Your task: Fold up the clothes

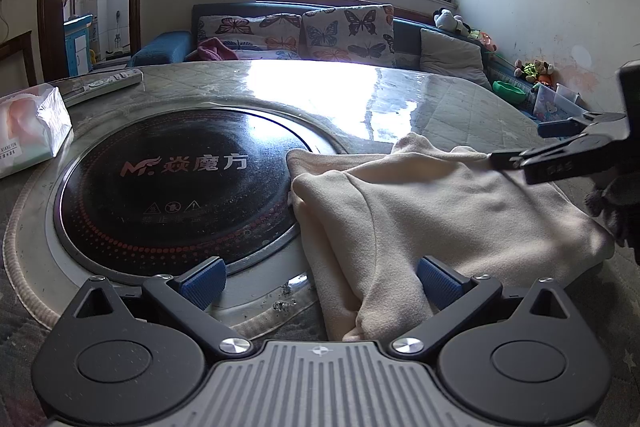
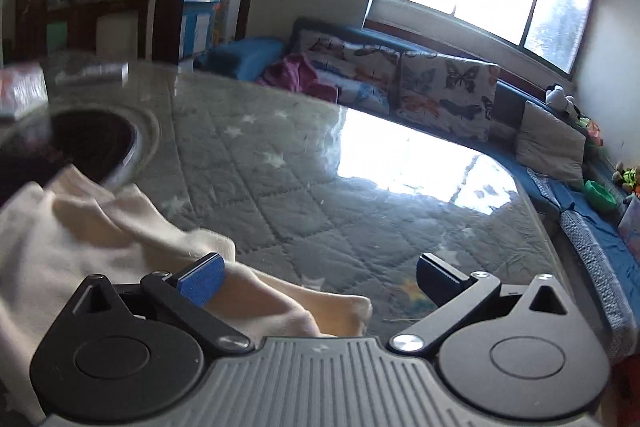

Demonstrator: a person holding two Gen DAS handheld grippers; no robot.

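A cream fleece garment [image 1: 432,203] lies folded on the round table, its left edge over the black cooktop. My left gripper [image 1: 320,283] is open above the garment's near left corner, the cloth lying between the fingers. My right gripper [image 2: 320,283] is open and empty; in its own view the garment's corner [image 2: 132,251] lies under the left finger [image 2: 202,283]. In the left wrist view the right gripper [image 1: 532,147] comes in from the right over the garment's far right edge.
A black round cooktop [image 1: 172,183] is set in the table's middle. A tissue pack [image 1: 28,127] and a remote control [image 1: 108,83] lie at the far left. The quilted table cover [image 2: 320,187] is under glass. A sofa with butterfly cushions [image 1: 344,31] stands behind.
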